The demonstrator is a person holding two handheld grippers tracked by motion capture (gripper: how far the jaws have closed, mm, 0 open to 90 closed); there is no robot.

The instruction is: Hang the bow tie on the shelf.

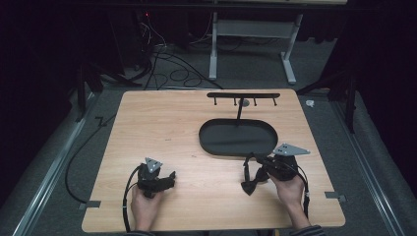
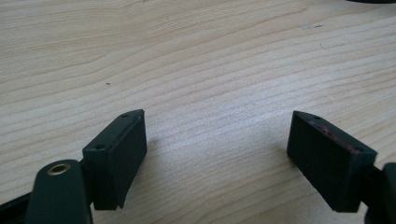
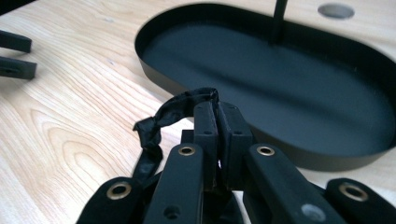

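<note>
Looking down from the high view, a pale wooden table (image 1: 162, 128) carries a black oval tray (image 1: 211, 142) with a thin upright post and a hooked crossbar (image 1: 243, 95) at its far side; the left gripper (image 1: 169, 178) rests near the table's front left, well apart from the tray; the right gripper (image 1: 256, 169) sits just in front of the tray's near rim, holding what looks like a black fabric bow tie with its strap (image 1: 250, 183), though the dark shape is hard to read here. In the left gripper view, the jaws stand spread wide over bare wood, nothing between them. In the right gripper view, the right gripper (image 3: 217, 122) is clenched on a loop of the crumpled black strap (image 3: 184, 101), just beside the tray's rim (image 3: 154, 74); the fabric should be light, limp and prone to slipping, so the pinch is best kept on the strap.
</note>
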